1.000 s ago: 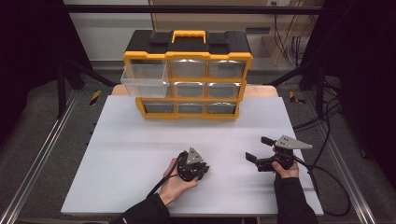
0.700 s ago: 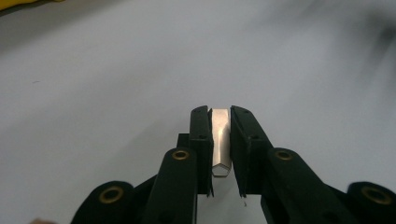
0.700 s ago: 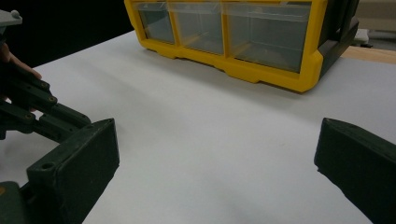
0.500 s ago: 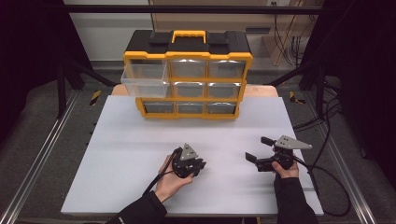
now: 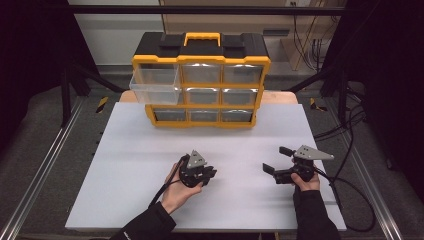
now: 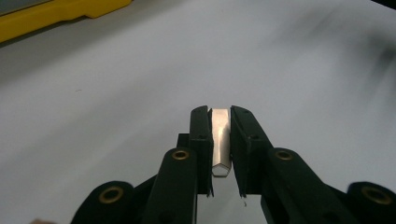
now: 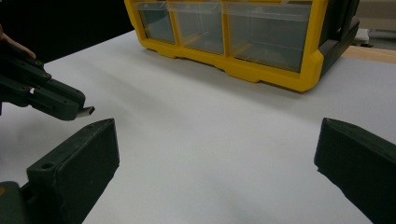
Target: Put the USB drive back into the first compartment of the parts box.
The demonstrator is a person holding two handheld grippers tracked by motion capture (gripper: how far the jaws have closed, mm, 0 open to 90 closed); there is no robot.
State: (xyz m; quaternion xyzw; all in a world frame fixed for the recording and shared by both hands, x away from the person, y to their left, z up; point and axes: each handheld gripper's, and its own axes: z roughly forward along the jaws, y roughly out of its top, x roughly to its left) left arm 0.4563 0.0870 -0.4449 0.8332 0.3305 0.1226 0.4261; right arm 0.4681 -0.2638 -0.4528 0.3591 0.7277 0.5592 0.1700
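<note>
The left gripper (image 6: 219, 140) pinches a small silver hex-ended metal piece (image 6: 220, 140) between its jaws. Compared with a second ago, it has lifted slightly and shifted left over the white table (image 5: 150, 165), suggesting carriage toward the organizer's open drawer (image 5: 155, 87). The right gripper (image 5: 274, 160), jaws spread and empty, remains in place.

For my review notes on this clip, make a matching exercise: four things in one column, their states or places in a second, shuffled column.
Things:
1. left gripper
2. right gripper
3. top-left drawer
4. organizer handle

States:
A. pulled out
B. jaws wide apart, nothing between them
C. yellow, on top of the cabinet
D. clamped on a small metal piece

Pairs: 1-D, 2-B, 3-A, 4-C
</note>
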